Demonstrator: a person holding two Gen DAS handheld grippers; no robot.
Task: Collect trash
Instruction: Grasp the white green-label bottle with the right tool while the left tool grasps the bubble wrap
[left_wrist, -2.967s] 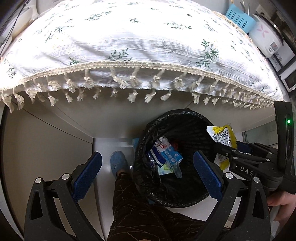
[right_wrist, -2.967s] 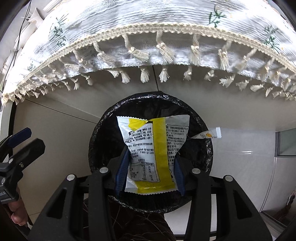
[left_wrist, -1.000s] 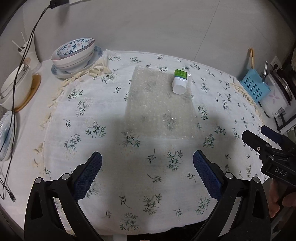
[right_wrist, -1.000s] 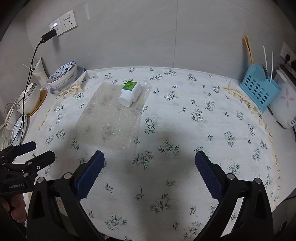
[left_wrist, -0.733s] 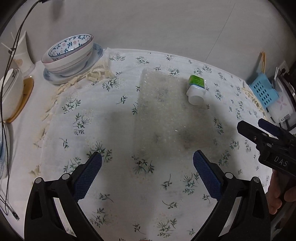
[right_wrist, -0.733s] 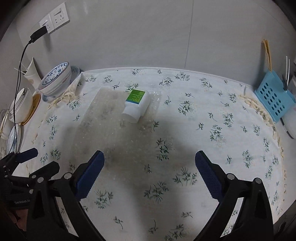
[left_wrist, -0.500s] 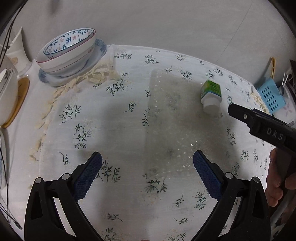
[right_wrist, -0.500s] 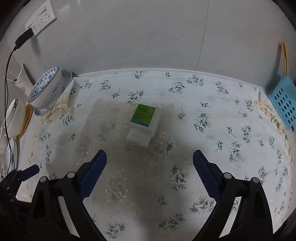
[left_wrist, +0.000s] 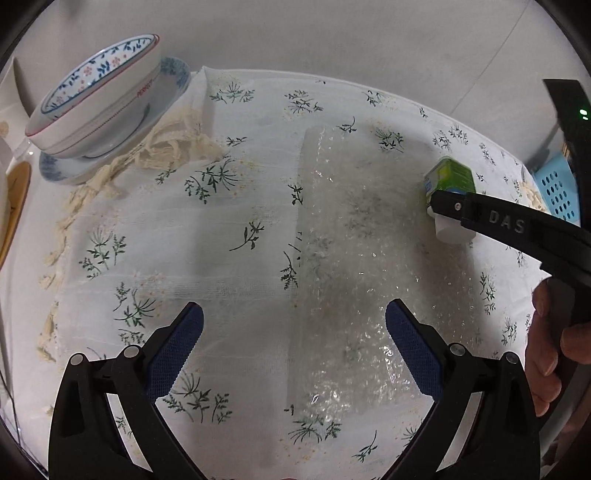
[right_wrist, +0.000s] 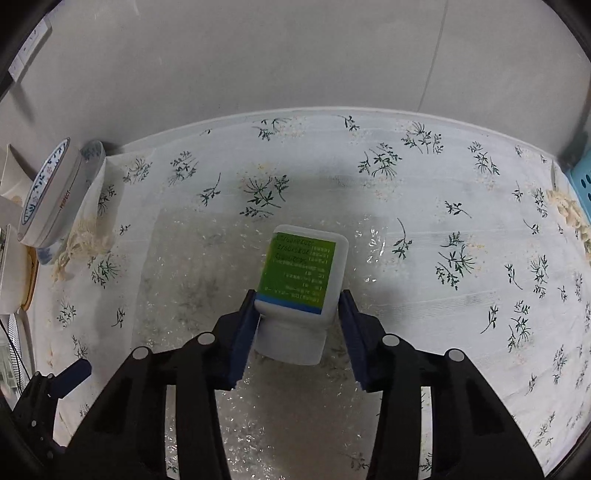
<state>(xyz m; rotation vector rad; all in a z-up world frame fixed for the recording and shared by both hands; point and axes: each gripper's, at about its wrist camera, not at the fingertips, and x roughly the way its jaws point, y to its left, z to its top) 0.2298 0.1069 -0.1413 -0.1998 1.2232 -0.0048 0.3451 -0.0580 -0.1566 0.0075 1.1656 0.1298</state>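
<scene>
The right gripper (right_wrist: 297, 325) is straddling a small white bottle with a green label (right_wrist: 301, 280). The bottle is lying on its side on the sheet of bubble wrap (right_wrist: 192, 280), cap end toward the camera. The blue pads (right_wrist: 242, 339) are flanking the shoulder and cap; the left pad looks to be touching, the right pad is just beside the plastic with a thin gap showing. Judgement: the jaws are narrowing onto the bottle but a firm clamp is not confirmed. Gripping low, at the shoulder, is probably chosen because the body there is flat-sided and fits between the pads.

The left gripper (left_wrist: 293, 343) is hanging wide and empty over the near edge of the bubble wrap, likely waiting for its own pickup; the wrap itself may be the next piece of trash.

View differences:
- Right wrist view is showing the label print, the cap and the pad contact; none of that is readable from the left.
- Left wrist view is showing the bottle (left_wrist: 448, 181) from the side at the far right, half hidden by the right gripper's finger, plus the holder's hand (left_wrist: 550, 339).
- Left view is also giving the clearest look at the stacked patterned bowls (left_wrist: 96, 99) on a plate at far left, well apart from the work, and a blue basket (left_wrist: 557, 188) at far right on the floral tablecloth (left_wrist: 221, 229).
</scene>
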